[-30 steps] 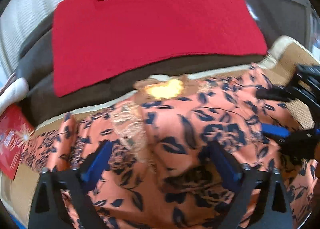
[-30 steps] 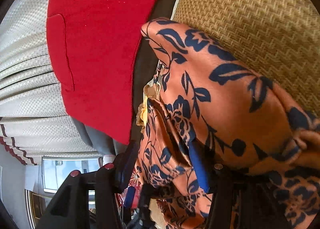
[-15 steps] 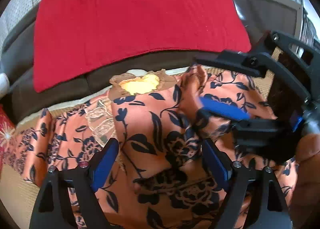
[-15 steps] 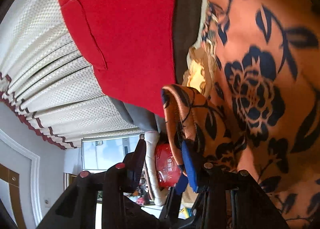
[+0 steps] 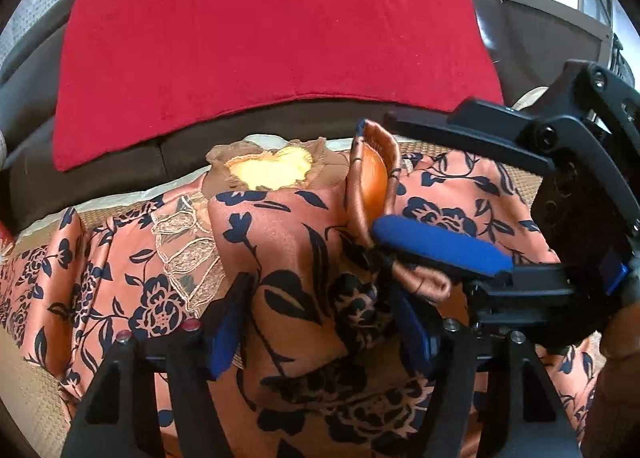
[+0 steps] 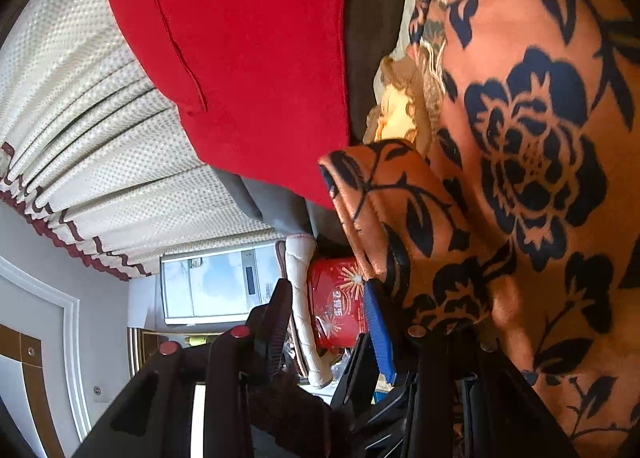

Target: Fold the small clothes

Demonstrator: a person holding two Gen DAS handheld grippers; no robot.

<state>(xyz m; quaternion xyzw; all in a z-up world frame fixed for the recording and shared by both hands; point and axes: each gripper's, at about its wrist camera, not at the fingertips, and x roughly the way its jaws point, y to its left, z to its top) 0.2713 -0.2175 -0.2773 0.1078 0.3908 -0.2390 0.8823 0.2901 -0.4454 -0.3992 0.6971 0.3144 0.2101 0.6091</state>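
Observation:
An orange garment point(image 5: 288, 242) with dark blue flowers, lace trim and a yellow collar patch point(image 5: 268, 172) lies on a woven mat. My left gripper point(image 5: 320, 322) is open, its blue pads either side of a raised fold of the cloth. My right gripper point(image 5: 380, 198) reaches in from the right, its jaws standing apart, with a folded sleeve edge point(image 5: 372, 182) draped over its blue pad. In the right wrist view the garment point(image 6: 528, 186) fills the right side; the sleeve fold point(image 6: 384, 202) rests on the blue finger point(image 6: 378, 332) of that gripper point(image 6: 326, 318).
A red cloth point(image 5: 260, 34) covers a dark sofa back point(image 5: 180, 146) behind the garment. The woven mat point(image 5: 28, 390) shows at the lower left. In the right wrist view a cream curtain point(image 6: 92, 106), a window point(image 6: 216, 286) and a red box point(image 6: 340, 298) are visible.
My right gripper has carried the sleeve edge leftward across the garment towards its middle. My left gripper has closed in slightly around the raised fold of cloth.

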